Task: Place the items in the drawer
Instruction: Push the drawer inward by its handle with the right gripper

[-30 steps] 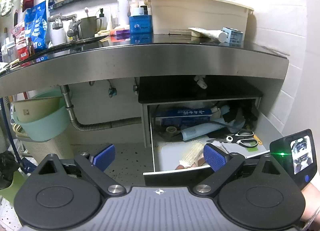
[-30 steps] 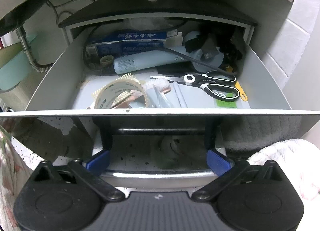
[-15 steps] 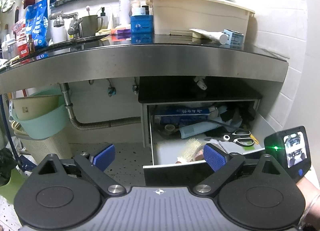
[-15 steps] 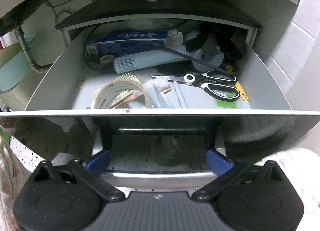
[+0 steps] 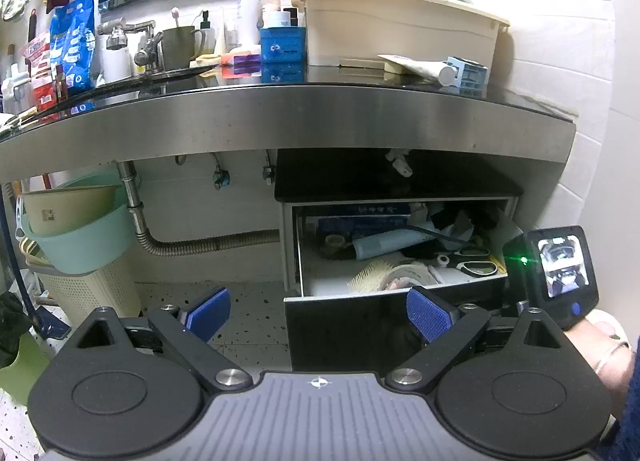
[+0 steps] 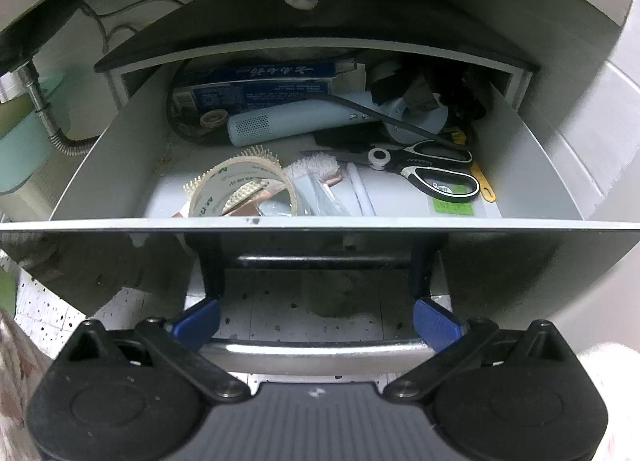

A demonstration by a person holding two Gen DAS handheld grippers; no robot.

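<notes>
The drawer (image 6: 320,223) stands pulled out beneath the counter (image 5: 280,117). Right gripper (image 6: 316,325) straddles the handle (image 6: 316,353), jaws apart (positioned to move it). Left gripper (image 5: 318,311) hangs spread, holding nothing.

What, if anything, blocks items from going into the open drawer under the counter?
Nothing visible covers the open grey drawer; its top is clear. Inside, the clear tape roll, black-handled scissors and pale blue cylindrical device crowd the floor. The open right gripper sits at the chrome handle.
</notes>
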